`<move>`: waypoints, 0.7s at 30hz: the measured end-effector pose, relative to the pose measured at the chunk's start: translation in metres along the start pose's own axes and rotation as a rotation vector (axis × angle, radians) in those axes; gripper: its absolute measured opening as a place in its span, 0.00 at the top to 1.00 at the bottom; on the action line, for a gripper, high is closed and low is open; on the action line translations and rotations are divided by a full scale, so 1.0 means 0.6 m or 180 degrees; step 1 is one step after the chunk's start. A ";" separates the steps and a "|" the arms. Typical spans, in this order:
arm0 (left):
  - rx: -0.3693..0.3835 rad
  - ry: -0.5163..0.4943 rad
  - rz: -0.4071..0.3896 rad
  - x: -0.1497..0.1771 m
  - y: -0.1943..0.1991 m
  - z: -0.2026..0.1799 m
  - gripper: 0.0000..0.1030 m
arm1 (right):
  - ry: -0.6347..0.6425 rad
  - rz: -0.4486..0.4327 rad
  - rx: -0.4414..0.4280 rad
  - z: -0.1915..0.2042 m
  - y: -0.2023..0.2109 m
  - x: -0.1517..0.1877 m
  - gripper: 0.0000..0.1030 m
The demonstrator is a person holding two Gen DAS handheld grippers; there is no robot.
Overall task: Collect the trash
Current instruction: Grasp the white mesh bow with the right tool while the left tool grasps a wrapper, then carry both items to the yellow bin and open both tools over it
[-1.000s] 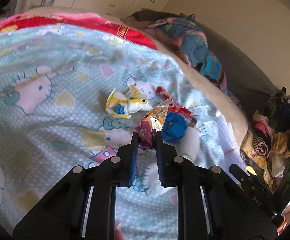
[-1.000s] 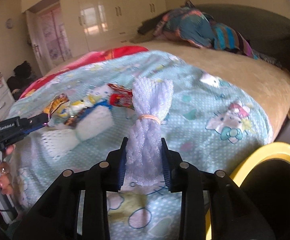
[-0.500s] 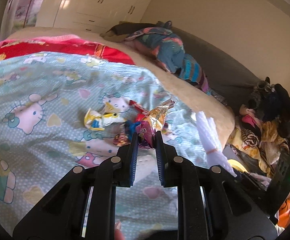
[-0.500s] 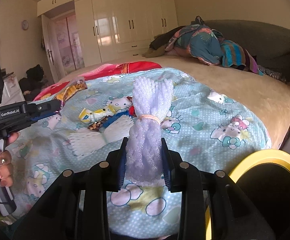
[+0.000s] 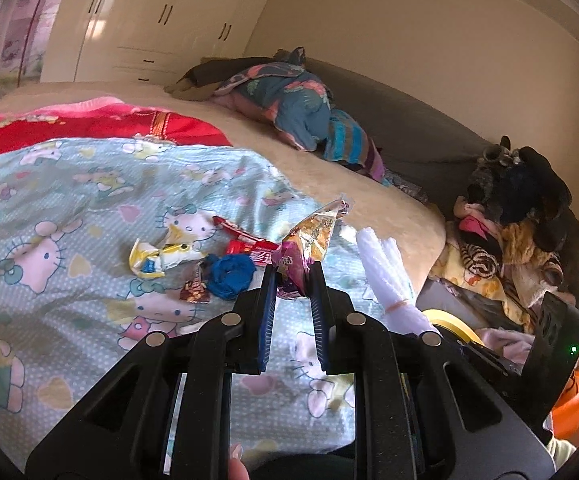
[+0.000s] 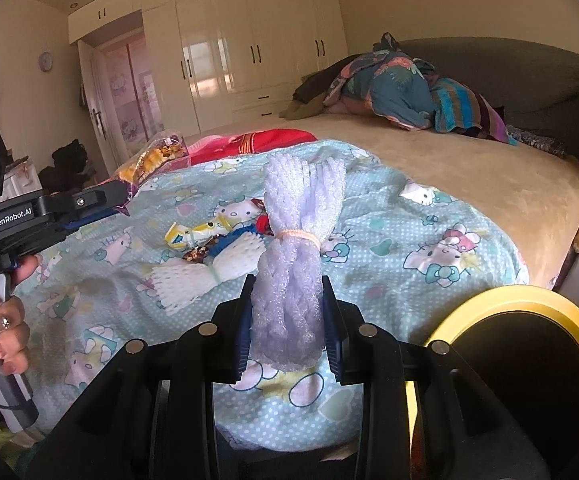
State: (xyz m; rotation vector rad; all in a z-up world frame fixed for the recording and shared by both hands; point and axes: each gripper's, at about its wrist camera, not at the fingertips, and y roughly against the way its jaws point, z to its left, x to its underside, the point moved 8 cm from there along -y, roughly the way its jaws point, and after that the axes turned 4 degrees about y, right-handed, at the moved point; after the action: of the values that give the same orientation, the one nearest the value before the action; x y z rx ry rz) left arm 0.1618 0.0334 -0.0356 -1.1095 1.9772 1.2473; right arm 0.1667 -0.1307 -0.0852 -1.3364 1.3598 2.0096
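The right gripper (image 6: 287, 316) is clamped on an upright foam-net bundle (image 6: 295, 256), with the yellow-rimmed bin (image 6: 529, 300) just beside it, lower right. The left gripper (image 5: 292, 294), farther from the bin, pinches a snack wrapper (image 5: 309, 240) above the bed (image 5: 69, 184), where more wrappers lie.

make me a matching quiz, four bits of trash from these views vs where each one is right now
Things:
1. snack bag
2. foam net bundle
3. blue wad
4. yellow wrapper

Places:
A. on the blanket, beside a brown candy wrapper
B. in the right gripper
C. in the left gripper
D. on the blanket, farthest left of the litter

Pairs: 1-C, 2-B, 3-A, 4-D
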 end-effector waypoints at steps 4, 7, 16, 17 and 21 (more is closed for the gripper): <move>0.0052 -0.0057 -0.0002 -0.001 0.006 -0.017 0.88 | -0.0025 -0.0029 0.0007 -0.004 0.013 -0.004 0.72; 0.0089 -0.0096 -0.0002 0.000 0.009 -0.029 0.88 | -0.0038 -0.0057 0.0028 -0.007 0.023 -0.007 0.72; 0.0187 -0.0206 0.0026 0.007 0.015 -0.059 0.88 | -0.0133 -0.0112 0.0174 -0.039 0.054 -0.013 0.72; 0.0201 -0.0223 0.0031 0.009 0.015 -0.064 0.88 | -0.0141 -0.0117 0.0188 -0.042 0.057 -0.014 0.72; 0.0247 -0.0270 0.0049 0.014 0.016 -0.077 0.88 | -0.0197 -0.0129 0.0285 -0.063 0.070 -0.014 0.72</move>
State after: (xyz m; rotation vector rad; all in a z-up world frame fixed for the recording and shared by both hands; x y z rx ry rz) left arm 0.1482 -0.0094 -0.0183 -0.9892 1.9570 1.1951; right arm 0.1594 -0.1813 -0.0600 -1.2425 1.3672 1.9239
